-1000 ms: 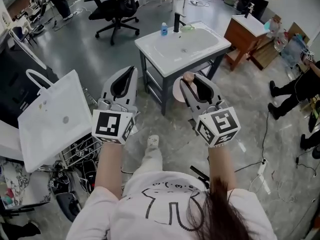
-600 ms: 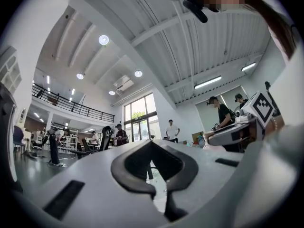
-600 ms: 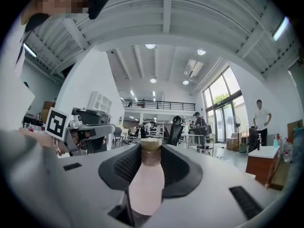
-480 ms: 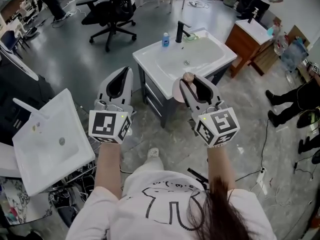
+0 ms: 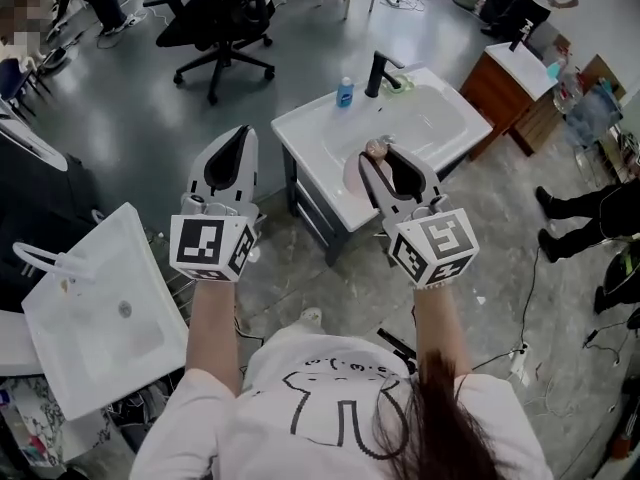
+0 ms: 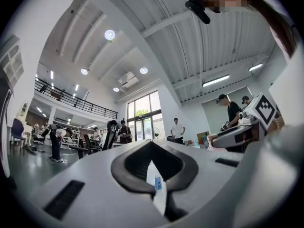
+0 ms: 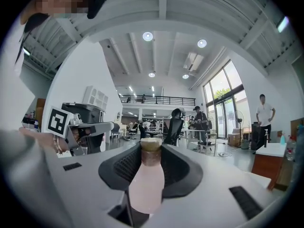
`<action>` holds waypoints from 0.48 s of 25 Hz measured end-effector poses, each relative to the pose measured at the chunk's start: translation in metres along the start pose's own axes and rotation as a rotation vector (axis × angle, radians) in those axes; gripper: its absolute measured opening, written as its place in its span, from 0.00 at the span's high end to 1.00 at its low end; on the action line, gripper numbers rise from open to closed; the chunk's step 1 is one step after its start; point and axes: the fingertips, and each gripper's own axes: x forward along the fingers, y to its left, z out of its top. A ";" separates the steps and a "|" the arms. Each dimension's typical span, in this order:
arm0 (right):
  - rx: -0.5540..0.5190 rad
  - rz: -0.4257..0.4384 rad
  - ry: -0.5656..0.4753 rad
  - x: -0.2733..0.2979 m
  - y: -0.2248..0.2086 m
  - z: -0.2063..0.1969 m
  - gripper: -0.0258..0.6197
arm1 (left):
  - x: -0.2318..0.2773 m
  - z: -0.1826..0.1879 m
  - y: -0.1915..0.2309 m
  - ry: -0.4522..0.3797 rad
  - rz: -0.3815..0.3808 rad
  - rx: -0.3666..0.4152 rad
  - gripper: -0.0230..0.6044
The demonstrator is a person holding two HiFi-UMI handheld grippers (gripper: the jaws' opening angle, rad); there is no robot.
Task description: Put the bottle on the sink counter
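**Pink bottle held at the sink counter's front edge**

The bottle [image 7: 146,179], pale pink with a tan cap, is standing upright between the jaws of the right gripper [image 5: 392,156], which are clamping its body. In the head view it is overlapping the front edge of the white sink counter [image 5: 320,133]. The basin and the counter's front left corner are lying bare. Along the back edge, 1 black faucet [image 5: 378,72] is standing with a small blue bottle [image 5: 345,92] just left of it. The left gripper [image 5: 240,136] is hanging empty, jaws closed together, left of the counter. A black office chair [image 5: 215,18] is sitting well behind, and a wooden vanity [image 5: 515,78] is off to the right.
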 end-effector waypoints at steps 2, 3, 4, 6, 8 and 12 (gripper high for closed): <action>0.008 0.001 0.008 0.013 -0.003 -0.004 0.74 | 0.007 -0.006 0.010 0.006 0.003 -0.005 0.95; 0.011 0.002 0.012 0.019 -0.005 -0.006 0.74 | 0.010 -0.010 0.014 0.010 0.004 -0.007 0.95; 0.015 0.004 0.016 0.024 -0.006 -0.008 0.74 | 0.013 -0.013 0.017 0.016 0.004 -0.009 0.95; 0.025 0.012 0.025 0.034 -0.010 -0.014 0.74 | 0.017 -0.021 0.021 0.030 0.004 -0.012 0.95; 0.033 0.016 0.035 0.042 -0.014 -0.019 0.74 | 0.022 -0.029 0.022 0.044 -0.001 -0.015 0.95; 0.051 0.029 0.059 0.060 -0.028 -0.031 0.74 | 0.035 -0.045 0.020 0.079 -0.004 -0.023 0.95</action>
